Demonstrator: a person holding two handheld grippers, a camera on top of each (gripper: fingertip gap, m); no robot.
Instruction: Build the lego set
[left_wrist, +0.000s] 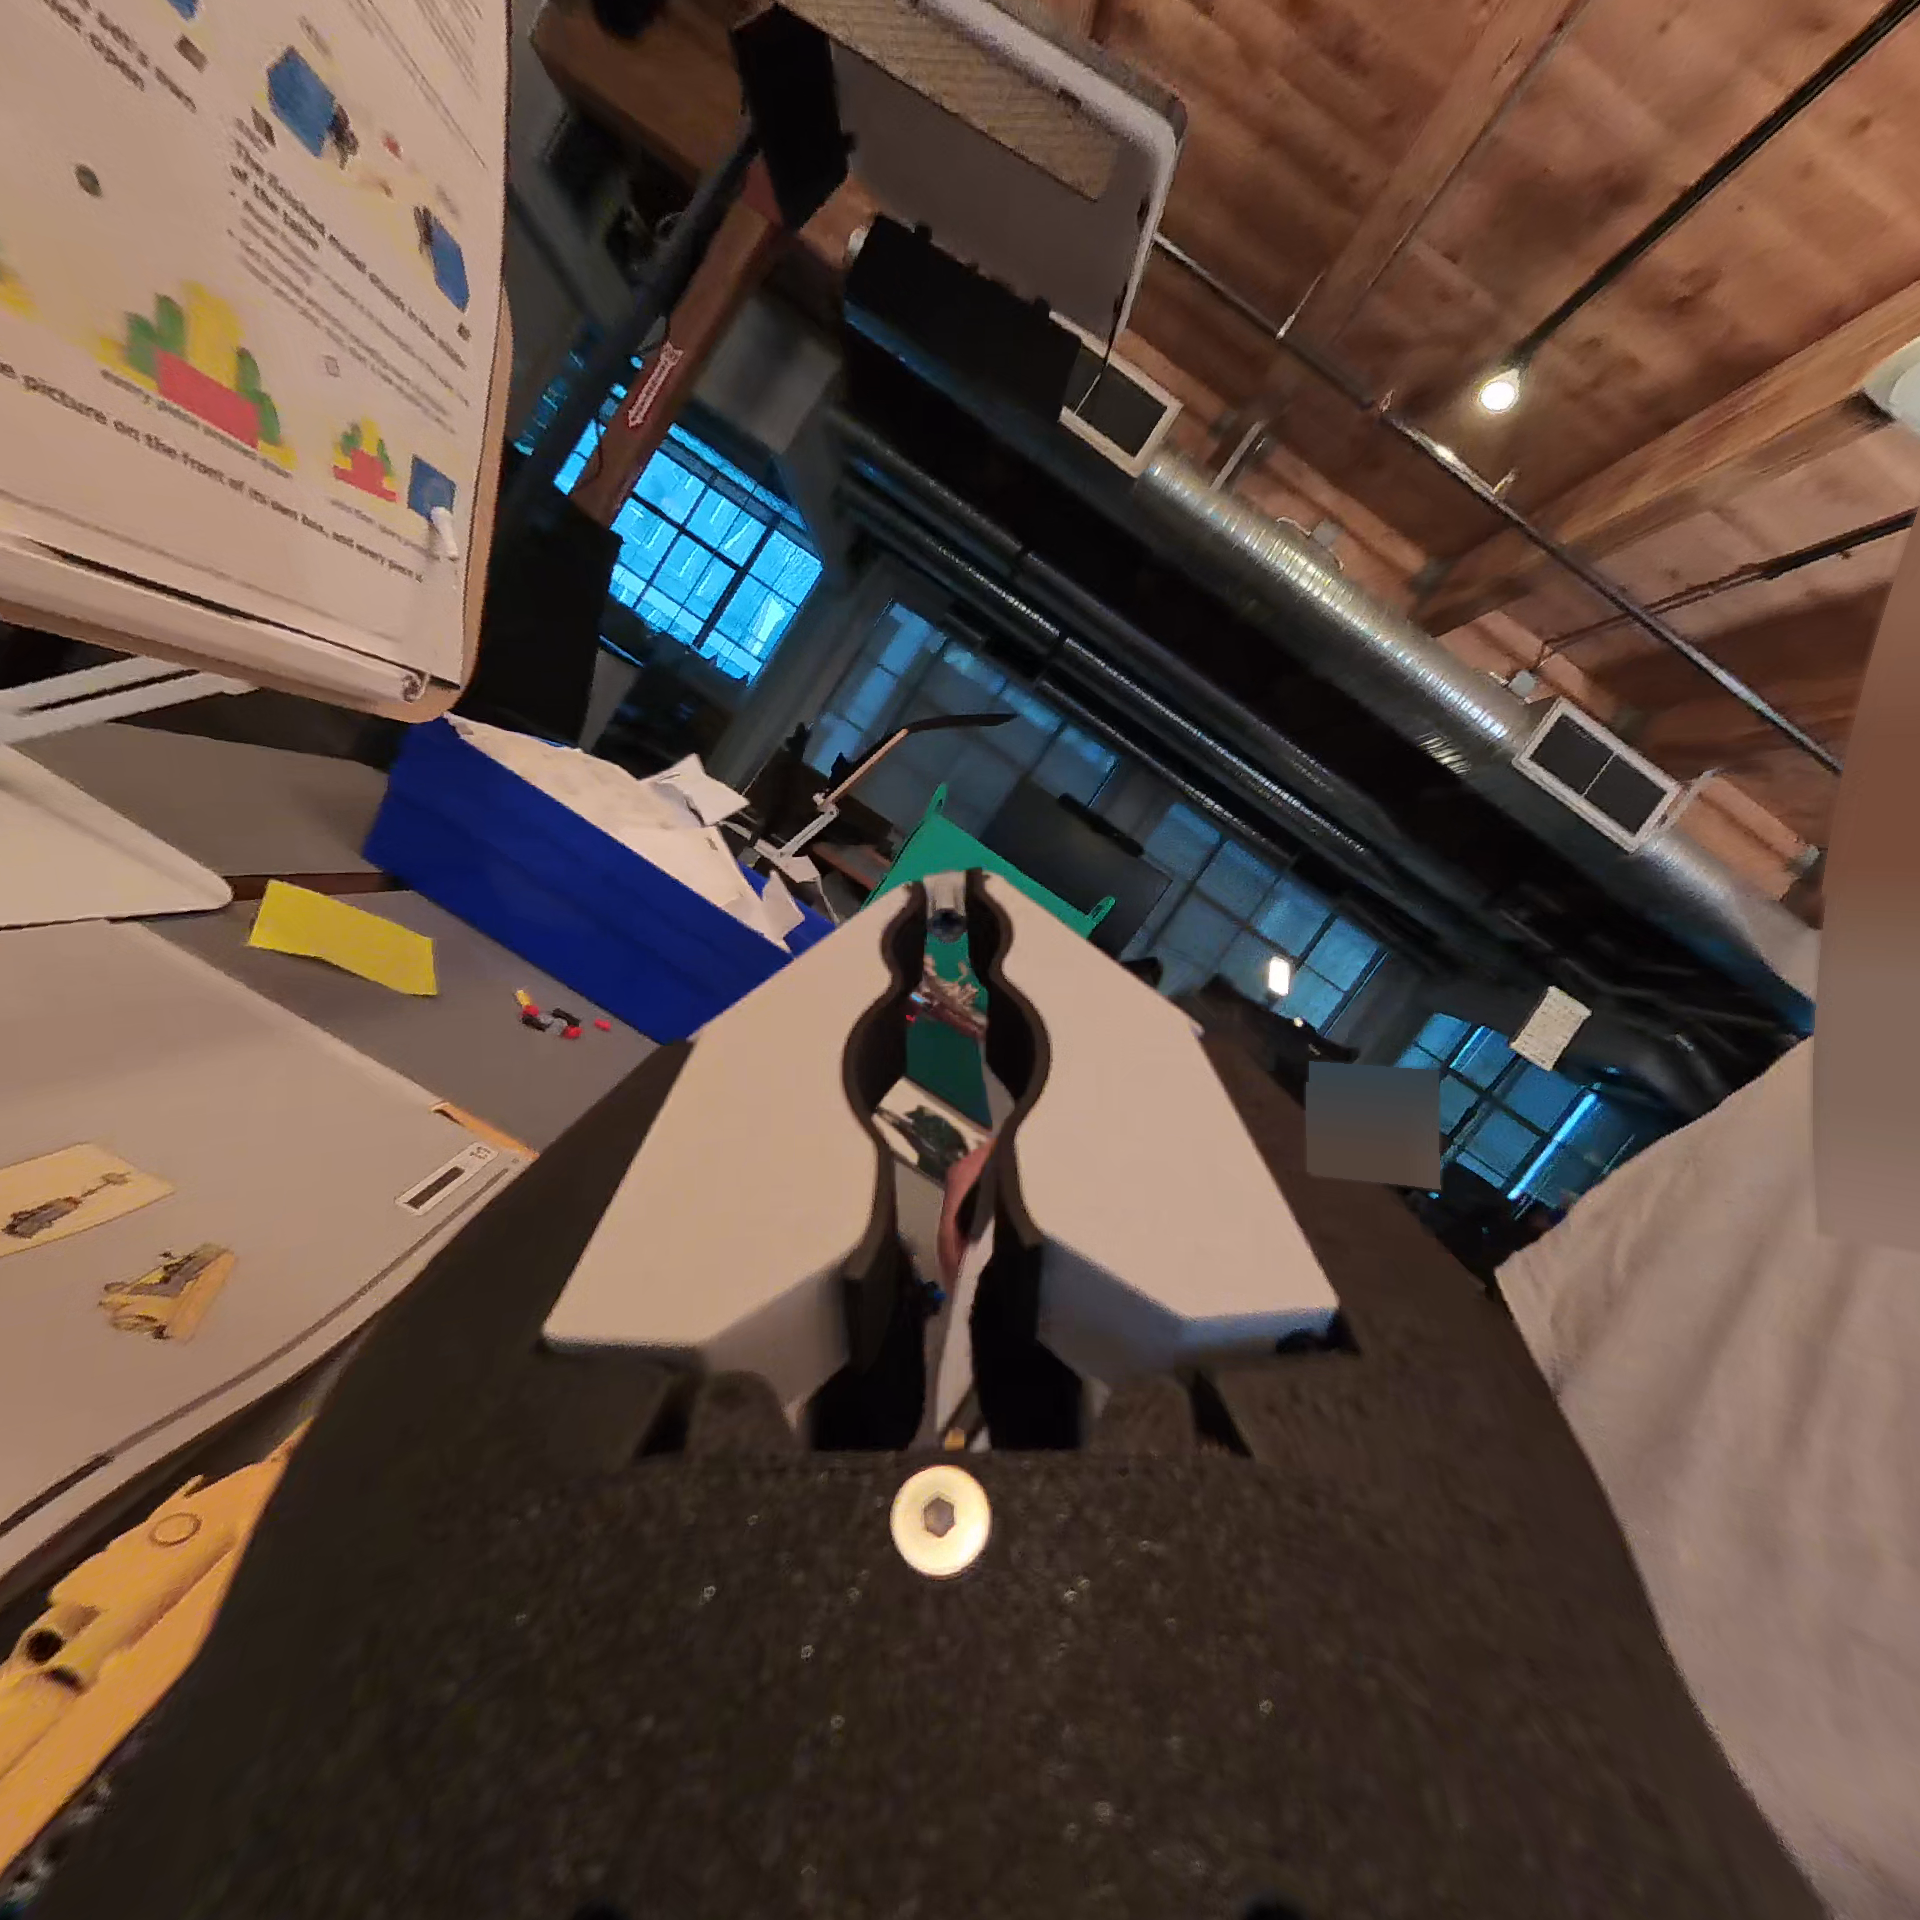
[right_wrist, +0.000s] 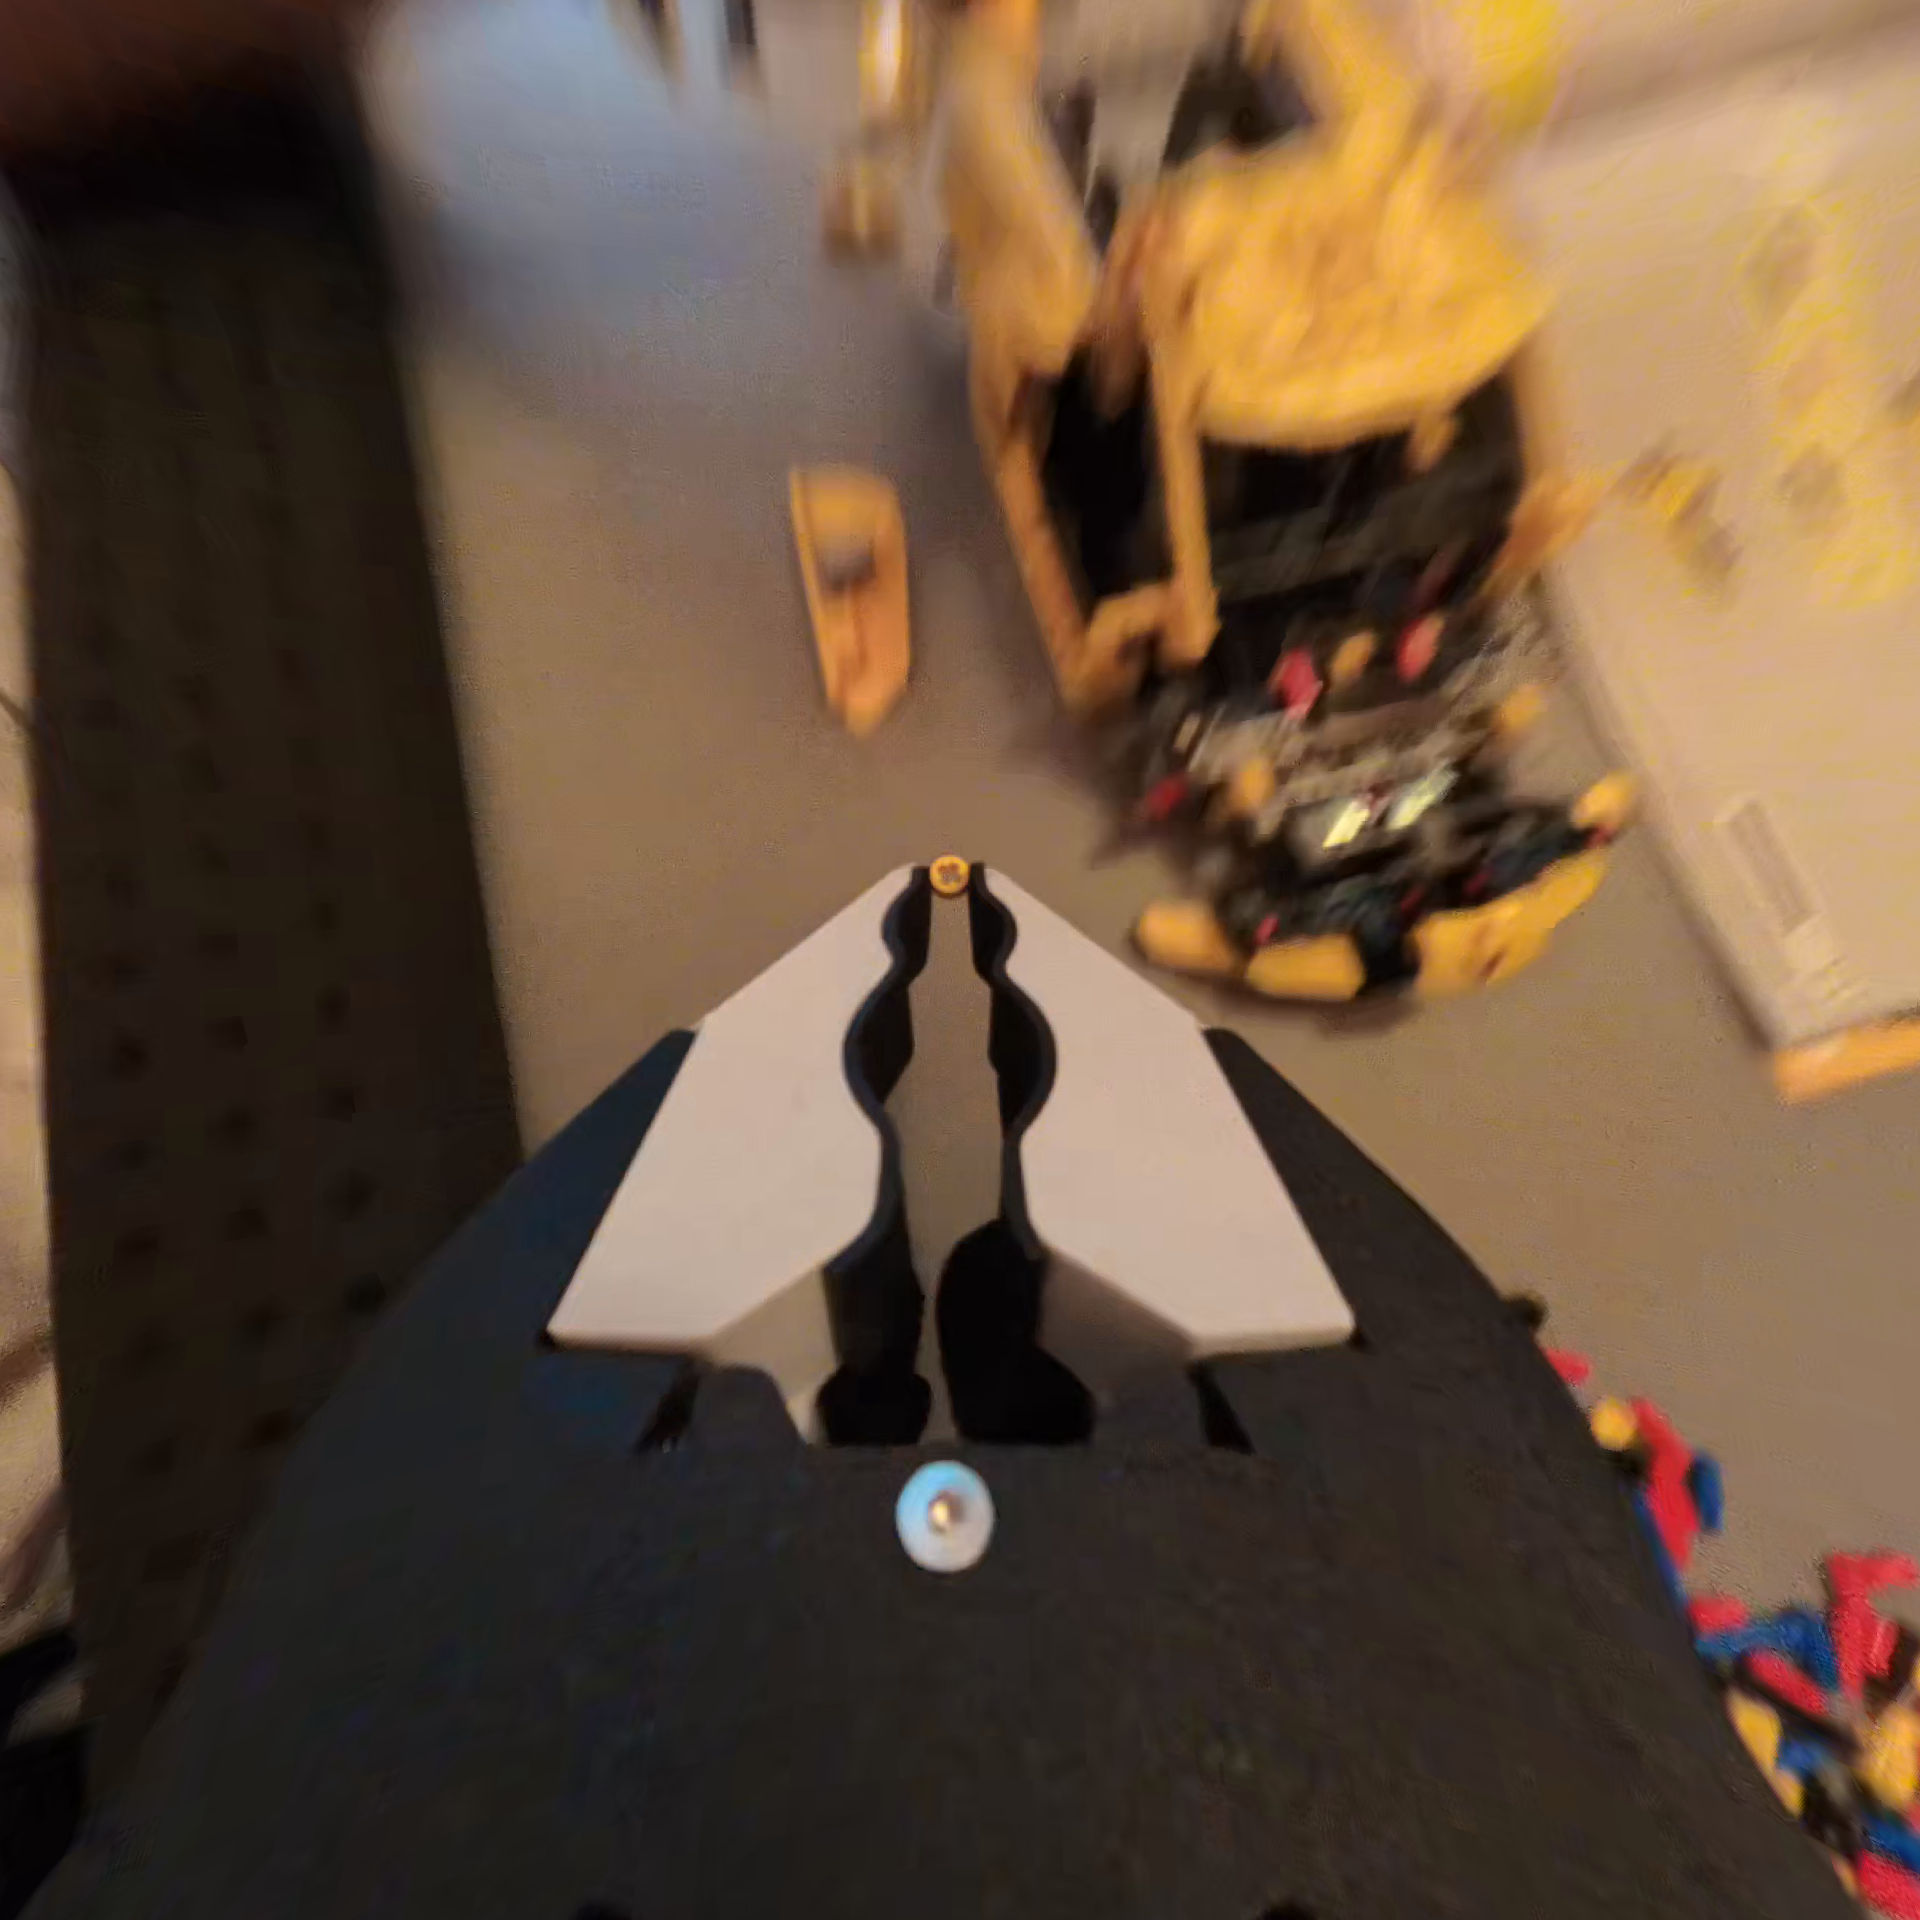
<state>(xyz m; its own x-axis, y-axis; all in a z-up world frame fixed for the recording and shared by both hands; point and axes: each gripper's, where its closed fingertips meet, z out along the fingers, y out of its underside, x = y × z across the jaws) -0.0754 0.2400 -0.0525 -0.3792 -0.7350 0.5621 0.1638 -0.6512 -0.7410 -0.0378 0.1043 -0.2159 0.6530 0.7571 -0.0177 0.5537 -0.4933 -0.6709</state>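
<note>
My left gripper (left_wrist: 948, 891) points up and away from the table, shut on a small grey piece (left_wrist: 945, 918) with a bluish round end at its tips. A yellow part of the lego model (left_wrist: 104, 1600) shows at the lower left of the left wrist view. My right gripper (right_wrist: 949, 889) is shut on a small round yellow piece (right_wrist: 949, 871) and hovers above the grey table. The right wrist view is blurred. The yellow and black lego model (right_wrist: 1299, 623) stands ahead and to the right of it. A separate yellow part (right_wrist: 852, 592) lies left of the model.
An open instruction booklet (left_wrist: 156, 1143) lies left, also at the right in the right wrist view (right_wrist: 1766, 831). A blue bin (left_wrist: 561, 873), a yellow sheet (left_wrist: 343, 935), small loose pieces (left_wrist: 551, 1018). An upright instruction board (left_wrist: 239, 312). A red-blue piece pile (right_wrist: 1818, 1662). A dark perforated strip (right_wrist: 208, 727). The grippers' ends are close to 20 cm from one another.
</note>
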